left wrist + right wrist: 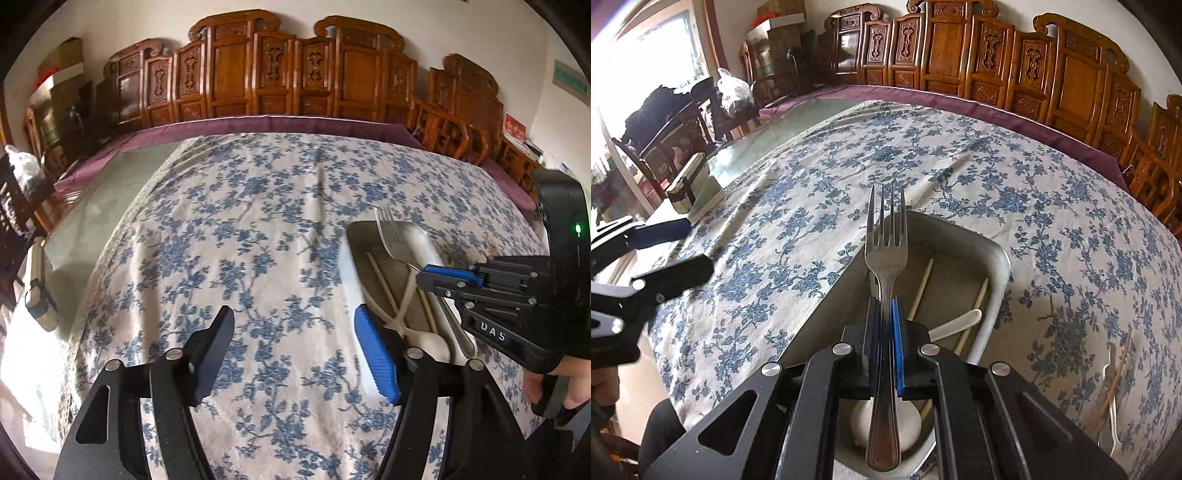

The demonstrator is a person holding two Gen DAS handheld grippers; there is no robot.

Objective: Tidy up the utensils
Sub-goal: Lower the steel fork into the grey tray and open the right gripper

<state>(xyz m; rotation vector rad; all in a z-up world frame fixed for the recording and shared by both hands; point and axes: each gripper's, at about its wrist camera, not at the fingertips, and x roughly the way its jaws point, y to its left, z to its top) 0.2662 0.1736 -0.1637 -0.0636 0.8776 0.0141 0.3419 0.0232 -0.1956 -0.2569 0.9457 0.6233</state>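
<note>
We hold the metal fork (pixel 886 254) clamped in our right tongs (pixel 885 317) above the tray (pixel 993 258); our left tongs (pixel 295 332) gape empty. A blue-flowered cloth (pixel 240 229) covers the worktop, with carved wooden chairs (pixel 236 74) along its far side.

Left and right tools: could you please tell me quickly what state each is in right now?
Left tool: open, holding nothing, over the tablecloth.
Right tool: closed on the metal fork, above the tray.

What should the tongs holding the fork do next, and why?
Probably lower the fork into the tray and let go. The right tongs are shut on its neck, right above the tray, where chopsticks and a white spoon already lie. The left tongs are open, holding nothing.
</note>
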